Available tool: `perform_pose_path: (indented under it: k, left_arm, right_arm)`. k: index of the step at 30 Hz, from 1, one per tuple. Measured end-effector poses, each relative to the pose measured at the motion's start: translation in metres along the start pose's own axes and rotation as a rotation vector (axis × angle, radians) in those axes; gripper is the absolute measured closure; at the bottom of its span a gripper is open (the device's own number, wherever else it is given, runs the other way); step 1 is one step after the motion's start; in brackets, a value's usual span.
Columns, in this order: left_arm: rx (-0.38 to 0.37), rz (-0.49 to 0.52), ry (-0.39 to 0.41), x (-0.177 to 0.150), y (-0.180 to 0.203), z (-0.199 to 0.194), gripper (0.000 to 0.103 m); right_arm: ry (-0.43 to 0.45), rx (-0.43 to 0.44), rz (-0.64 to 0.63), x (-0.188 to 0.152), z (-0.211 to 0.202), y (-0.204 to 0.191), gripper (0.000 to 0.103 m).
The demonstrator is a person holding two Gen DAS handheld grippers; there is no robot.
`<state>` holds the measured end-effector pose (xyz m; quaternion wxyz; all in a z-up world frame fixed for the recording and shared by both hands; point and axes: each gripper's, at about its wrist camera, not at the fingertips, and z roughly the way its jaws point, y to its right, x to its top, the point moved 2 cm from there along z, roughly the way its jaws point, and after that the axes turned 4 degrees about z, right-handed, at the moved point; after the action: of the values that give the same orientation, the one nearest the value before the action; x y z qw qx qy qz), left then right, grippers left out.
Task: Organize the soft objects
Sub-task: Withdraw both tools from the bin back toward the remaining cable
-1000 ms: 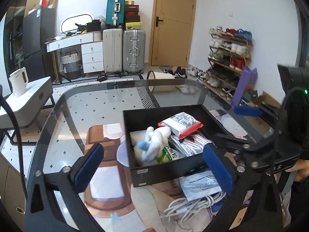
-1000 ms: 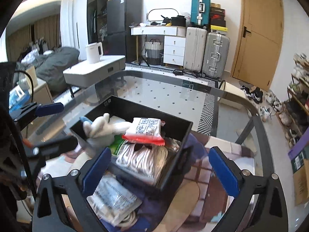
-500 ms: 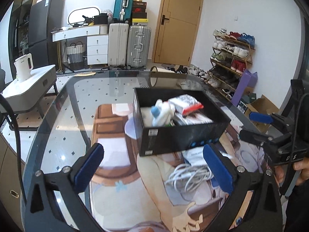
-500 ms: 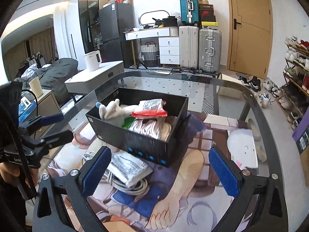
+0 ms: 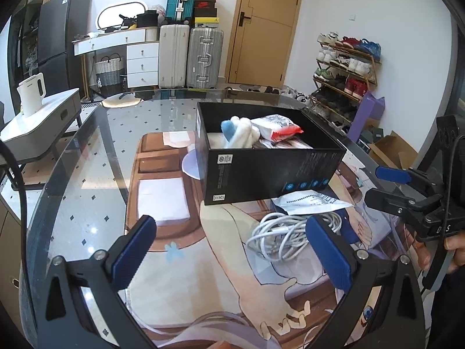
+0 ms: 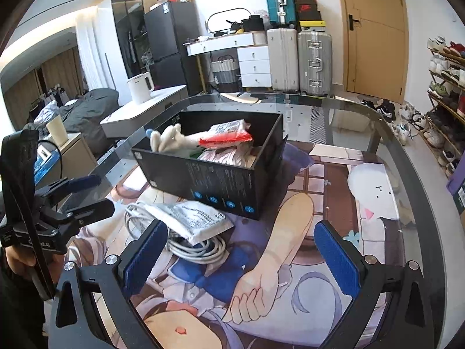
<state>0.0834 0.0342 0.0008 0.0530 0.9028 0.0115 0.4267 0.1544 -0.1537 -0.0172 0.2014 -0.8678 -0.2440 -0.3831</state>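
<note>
Pulling back from the round glass tabletop [image 5: 87, 174], both cameras now take in far more of it than a second ago, when the open black cardboard box [image 5: 270, 174] filled the middle of each frame and was seen from above. Now it sits in the upper middle of both views, its side wall showing, which suggests both tools have been drawn away and lowered after a drop-off, ready for the next pick.

The box's long axis runs roughly left to right across the left wrist view, its labelled corner toward the camera. Inside lie a white plush toy with a blue end [image 5: 239, 129] and a white packet with a red edge [image 5: 279, 123].

Two things are left outside, just in front of the box at lower centre: a flat white printed pouch [image 6: 191, 218], lying over a coiled white cable [image 5: 287, 238], its long side slanting from the box toward the lower right in the right wrist view.

The left tongs [image 5: 232, 250] stand wide open and empty; the right tongs [image 6: 241, 256] likewise, their left pad just beside the pouch.
</note>
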Motion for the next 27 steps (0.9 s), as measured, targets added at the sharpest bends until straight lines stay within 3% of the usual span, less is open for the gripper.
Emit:
perform_pose_path:
  k: [12, 17, 27]
  left_arm:
    - [0.015, 0.009, -0.022, -0.009, 0.001, 0.007, 0.0]
    - [-0.009, 0.018, -0.039, -0.009, 0.004, 0.011, 0.0]
    - [-0.029, 0.049, -0.133, -0.01, 0.013, 0.03, 0.0]
  right_arm:
    - [-0.048, 0.045, -0.022, -0.005, 0.011, -0.012, 0.001]
    - [-0.057, 0.026, -0.026, -0.006, 0.017, -0.014, 0.001]
    - [-0.042, 0.008, -0.005, -0.007, 0.015, -0.002, 0.001]
